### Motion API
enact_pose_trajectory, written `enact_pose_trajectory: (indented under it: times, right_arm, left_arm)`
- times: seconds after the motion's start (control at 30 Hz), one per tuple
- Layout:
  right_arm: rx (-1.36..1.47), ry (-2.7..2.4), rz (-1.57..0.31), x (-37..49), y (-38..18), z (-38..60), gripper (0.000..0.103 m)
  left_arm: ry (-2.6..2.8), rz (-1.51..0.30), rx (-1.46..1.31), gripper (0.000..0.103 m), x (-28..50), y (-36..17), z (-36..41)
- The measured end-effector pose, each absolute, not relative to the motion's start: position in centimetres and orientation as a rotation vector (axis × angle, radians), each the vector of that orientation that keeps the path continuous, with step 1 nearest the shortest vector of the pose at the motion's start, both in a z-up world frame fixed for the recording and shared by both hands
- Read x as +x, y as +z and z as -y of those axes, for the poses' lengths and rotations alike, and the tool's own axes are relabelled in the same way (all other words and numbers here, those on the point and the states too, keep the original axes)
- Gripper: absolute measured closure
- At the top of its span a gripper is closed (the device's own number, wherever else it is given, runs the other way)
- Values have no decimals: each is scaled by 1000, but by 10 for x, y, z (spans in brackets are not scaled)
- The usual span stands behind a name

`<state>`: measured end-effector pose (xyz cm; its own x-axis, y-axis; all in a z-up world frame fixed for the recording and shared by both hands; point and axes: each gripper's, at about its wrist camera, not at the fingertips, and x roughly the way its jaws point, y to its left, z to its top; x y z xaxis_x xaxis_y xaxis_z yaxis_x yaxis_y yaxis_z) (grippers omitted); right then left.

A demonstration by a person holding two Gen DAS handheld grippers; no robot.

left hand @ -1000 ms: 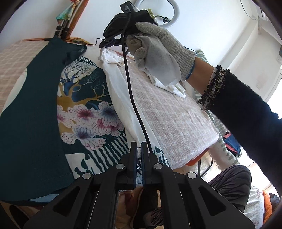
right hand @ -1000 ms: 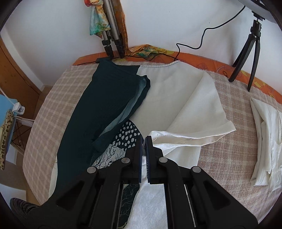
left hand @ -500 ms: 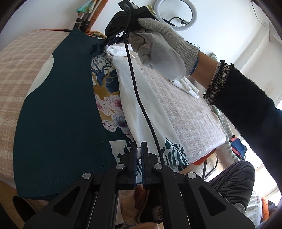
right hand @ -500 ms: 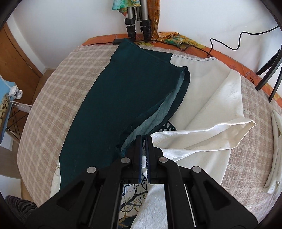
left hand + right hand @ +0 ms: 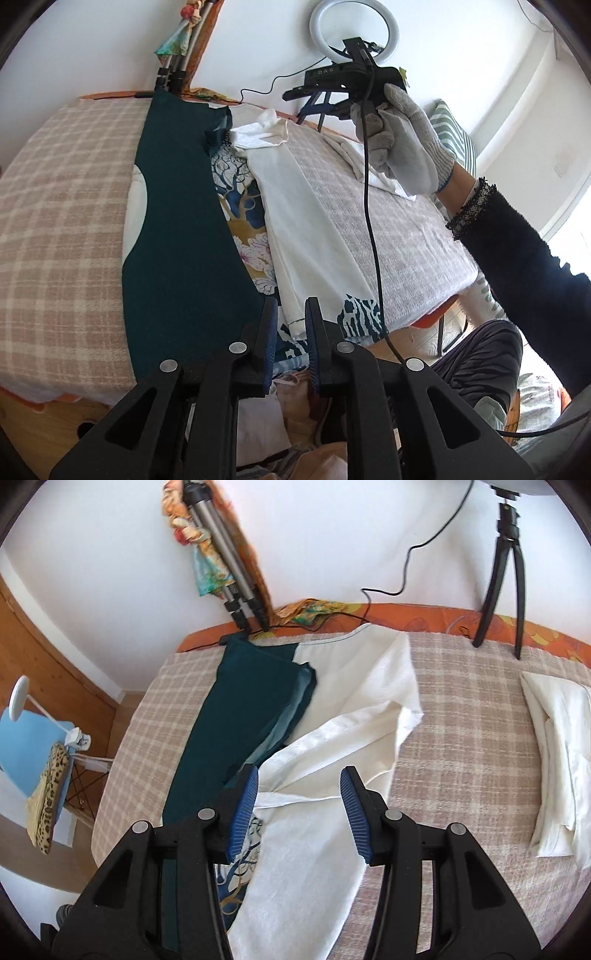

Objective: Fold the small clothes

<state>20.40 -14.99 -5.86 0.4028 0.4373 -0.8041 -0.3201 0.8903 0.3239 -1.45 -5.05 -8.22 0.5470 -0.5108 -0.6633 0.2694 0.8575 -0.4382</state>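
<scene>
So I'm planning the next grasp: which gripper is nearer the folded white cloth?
Right. The right gripper hangs over the shirt with the folded white cloth just beside it; the left gripper sits at the table's near edge, across from it.

the left gripper (image 5: 291, 334) is matte black plastic, two angular arms with triangular cut-outs, round silver screws at the joints and ribbed blue pads (image 5: 271, 332) inside the fingers. the right gripper (image 5: 299, 805) is built the same. toward 2 o'clock in the left view, the right hand (image 5: 402, 144) wears a grey-white knit glove with what looks like a blue cuff edge. a fuzzy dark navy sleeve (image 5: 524, 258) follows, trimmed in black-and-white beading. a thin black cable (image 5: 371, 229) hangs below.
</scene>
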Motion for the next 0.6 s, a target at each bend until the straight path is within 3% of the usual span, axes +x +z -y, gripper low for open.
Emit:
enact_pose_trajectory:
  times: [0.1, 0.33, 0.6]
  right_arm:
    - [234, 356, -1092, 229, -70, 184, 54]
    - [341, 283, -1162, 272, -102, 193, 54]
    - [237, 214, -1190, 292, -121, 168, 56]
  left_arm:
    - [-437, -860, -292, 70, 9, -70, 38]
    - [-405, -825, -154, 69, 60, -63, 41]
    - [-414, -874, -219, 69, 79, -83, 25]
